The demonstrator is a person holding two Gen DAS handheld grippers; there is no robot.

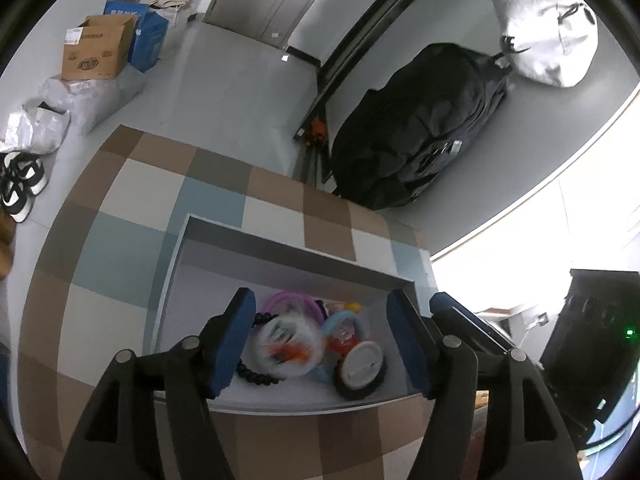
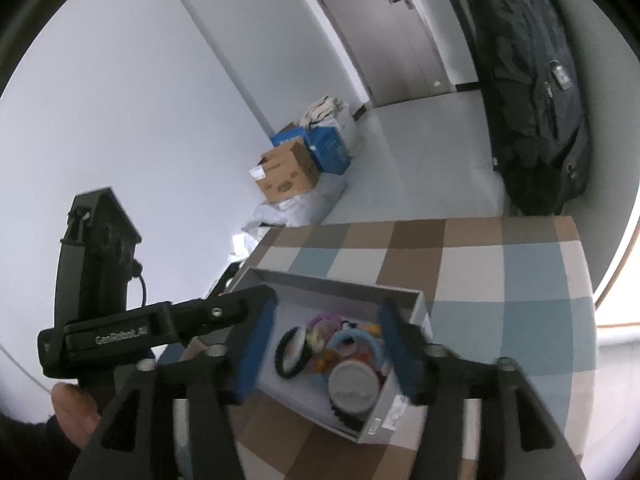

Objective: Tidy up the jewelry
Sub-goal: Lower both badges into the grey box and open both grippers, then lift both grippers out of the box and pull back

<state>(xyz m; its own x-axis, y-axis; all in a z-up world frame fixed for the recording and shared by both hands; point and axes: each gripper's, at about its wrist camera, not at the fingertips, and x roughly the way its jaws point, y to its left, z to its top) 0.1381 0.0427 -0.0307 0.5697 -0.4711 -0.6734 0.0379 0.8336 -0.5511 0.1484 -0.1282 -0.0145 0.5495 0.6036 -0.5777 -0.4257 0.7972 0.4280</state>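
A white open box [image 1: 188, 280] [image 2: 400, 408] sits on a checked brown, blue and white tablecloth. It holds a heap of jewelry: a black bead bracelet [image 1: 256, 376] [image 2: 286, 350], a purple bangle [image 1: 292, 300], a light blue ring [image 1: 348, 318] [image 2: 352, 338] and a round grey-lidded case [image 1: 362, 366] [image 2: 354, 388]. My left gripper [image 1: 320, 344] is open and empty above the box, its blue pads wide apart. My right gripper [image 2: 324, 344] is open and empty above the same box. The left gripper's body shows at the left of the right wrist view [image 2: 160, 324].
The tablecloth [image 1: 120, 240] [image 2: 500, 280] covers the table; its far edge drops to a grey floor. A black bag [image 1: 420, 132] [image 2: 532, 92] stands beyond the table. Cardboard boxes [image 1: 100, 48] [image 2: 288, 176], plastic bags and shoes [image 1: 20, 184] lie along the wall.
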